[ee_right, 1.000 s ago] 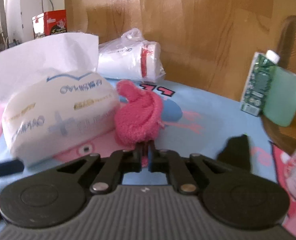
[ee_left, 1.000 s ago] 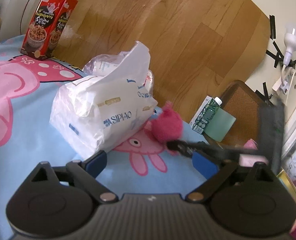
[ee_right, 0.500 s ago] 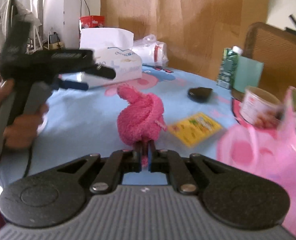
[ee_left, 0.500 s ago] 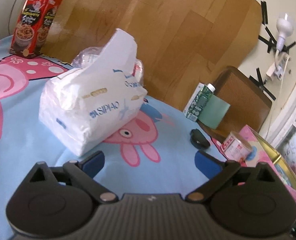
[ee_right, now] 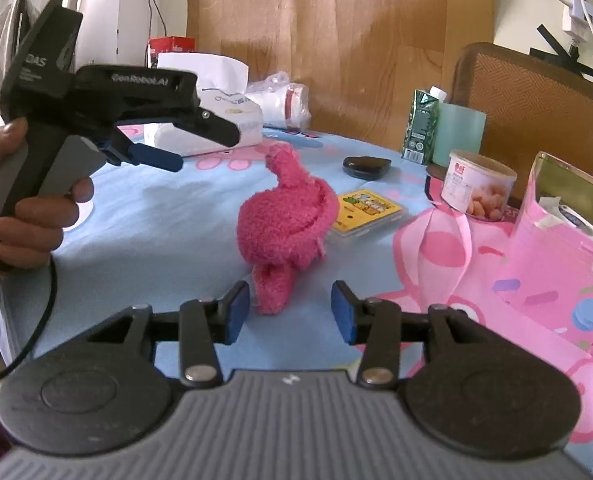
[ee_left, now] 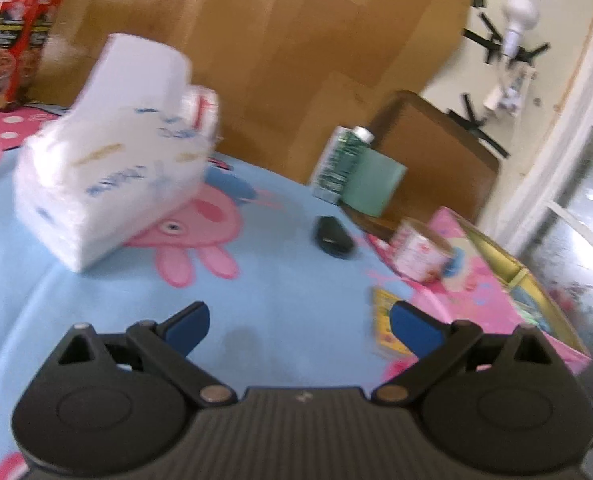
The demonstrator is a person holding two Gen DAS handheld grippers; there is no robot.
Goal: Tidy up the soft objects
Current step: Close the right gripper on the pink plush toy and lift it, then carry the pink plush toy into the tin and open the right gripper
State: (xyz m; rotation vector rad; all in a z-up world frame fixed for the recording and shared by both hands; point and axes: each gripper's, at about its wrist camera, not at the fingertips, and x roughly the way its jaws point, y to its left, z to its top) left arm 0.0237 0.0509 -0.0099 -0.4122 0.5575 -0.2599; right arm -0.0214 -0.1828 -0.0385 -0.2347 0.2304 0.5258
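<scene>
A fuzzy pink soft toy (ee_right: 286,220) lies on the blue cartoon tablecloth (ee_right: 168,220), just in front of my right gripper (ee_right: 290,312), which is open and not touching it. A white tissue pack (ee_left: 108,172) stands at the left of the left wrist view; it also shows in the right wrist view (ee_right: 216,112). My left gripper (ee_left: 300,322) is open and empty above the cloth. It shows from the side, hand-held, in the right wrist view (ee_right: 168,140).
A pink gift bag (ee_right: 536,264) stands at the right, with a snack can (ee_right: 478,186), a yellow card pack (ee_right: 368,212), a black object (ee_right: 364,166), a green carton (ee_right: 422,128) and a wooden chair (ee_right: 536,96). A red box (ee_left: 12,44) stands far left.
My right gripper has carried the pink toy away from the tissue pack toward the gift bag, set it down and opened. My left gripper has swung to the right.
</scene>
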